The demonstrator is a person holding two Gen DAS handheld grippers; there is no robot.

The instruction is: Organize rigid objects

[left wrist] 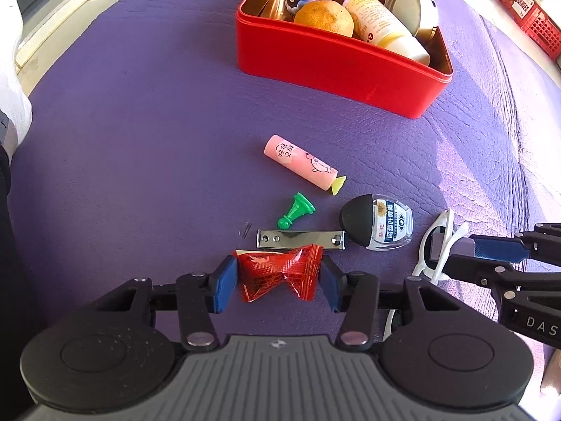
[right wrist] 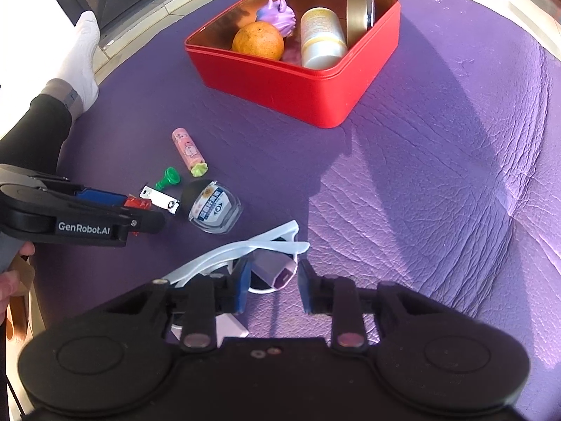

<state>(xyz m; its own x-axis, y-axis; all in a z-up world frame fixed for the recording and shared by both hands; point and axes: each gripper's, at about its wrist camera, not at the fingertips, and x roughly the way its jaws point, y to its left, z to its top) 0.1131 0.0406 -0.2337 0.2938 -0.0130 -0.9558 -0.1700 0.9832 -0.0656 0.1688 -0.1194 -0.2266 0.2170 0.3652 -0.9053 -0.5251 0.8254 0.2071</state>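
- Mat (left wrist: pixel 140 122), purple and leathery, carries everything; loose items cluster near the grippers, probably awaiting sorting.
- Red box (left wrist: pixel 336 66) stands well beyond the cluster, already holding an orange (left wrist: pixel 324 17), a bottle (left wrist: pixel 382 22), a tin and a purple toy, so it looks like the destination.
- White sunglasses (right wrist: pixel 242 245) lie under the right gripper (right wrist: pixel 271 282).
- Right gripper's pads flank a small lilac block (right wrist: pixel 277 270) resting on the glasses; contact on its right side cannot be told.
- Left gripper (left wrist: pixel 278 277) is clenched on a red candy wrapper (left wrist: pixel 280 272), low at the mat.
- Left view alone shows that pinch squarely; the right view shows it side-on, plus a socked foot (right wrist: pixel 82 56).
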